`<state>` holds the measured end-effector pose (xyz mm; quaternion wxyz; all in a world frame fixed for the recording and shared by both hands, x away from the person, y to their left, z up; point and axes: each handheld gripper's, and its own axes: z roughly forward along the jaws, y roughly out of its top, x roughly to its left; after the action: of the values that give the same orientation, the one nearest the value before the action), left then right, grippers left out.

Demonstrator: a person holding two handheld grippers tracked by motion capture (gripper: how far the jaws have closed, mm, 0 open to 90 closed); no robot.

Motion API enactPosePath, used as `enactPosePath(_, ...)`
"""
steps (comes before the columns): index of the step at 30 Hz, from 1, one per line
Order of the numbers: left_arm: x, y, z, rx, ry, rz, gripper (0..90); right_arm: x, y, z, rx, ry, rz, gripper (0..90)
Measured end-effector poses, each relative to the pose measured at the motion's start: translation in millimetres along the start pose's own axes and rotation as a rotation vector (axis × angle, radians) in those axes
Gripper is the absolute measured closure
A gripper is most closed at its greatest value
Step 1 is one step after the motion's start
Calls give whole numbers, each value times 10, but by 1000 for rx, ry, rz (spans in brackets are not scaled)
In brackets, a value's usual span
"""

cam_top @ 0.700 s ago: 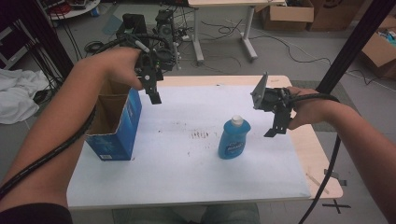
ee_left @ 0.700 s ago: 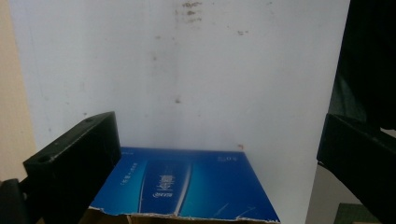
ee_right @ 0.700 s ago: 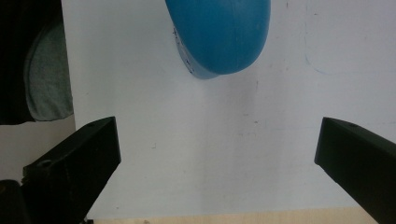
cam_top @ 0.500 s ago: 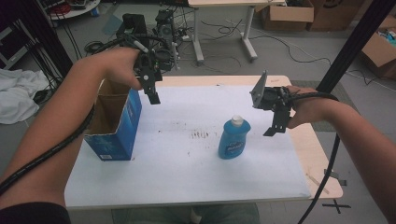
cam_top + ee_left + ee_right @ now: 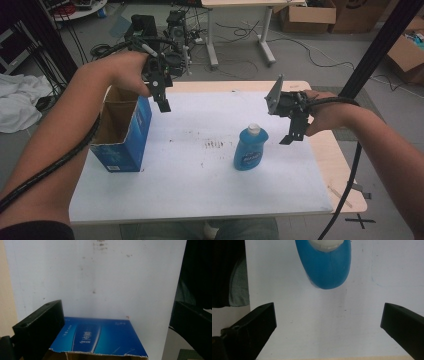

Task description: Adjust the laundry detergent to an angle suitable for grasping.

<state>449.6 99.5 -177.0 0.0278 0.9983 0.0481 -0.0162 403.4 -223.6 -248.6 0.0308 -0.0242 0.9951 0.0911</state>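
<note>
Here the left tongs [image 5: 162, 102] hang in the upper left of the high view, above the far right corner of an open blue cardboard box [image 5: 121, 131] that stands on the white surface [image 5: 200, 185]. In the left gripper view the jaws are spread wide with nothing between them, and the box's blue side [image 5: 100, 336] lies low in the frame between them. The right tongs [image 5: 292, 135] sit right of centre in the high view, held above the surface just beside a blue dish soap bottle [image 5: 250, 149] that stands upright near the middle. In the right gripper view the jaws are likewise spread and empty, with the bottle [image 5: 324, 267] at top centre, apart from both jaws.
</note>
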Motion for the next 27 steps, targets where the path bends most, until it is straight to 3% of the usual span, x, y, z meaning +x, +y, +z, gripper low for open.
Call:
enactPosePath(10, -71, -31, -50, -5, 11, -7, 1, -14, 183, -64, -20, -13, -49, 0)
enactPosePath(19, -113, -12, -54, -5, 12, 0, 1, -3, 377, 68, 1, 14, -105, 0)
enactPosePath(27, -123, 7, -22, -7, 5, 10, 1, -10, 450, 145, 8, 17, -121, 0)
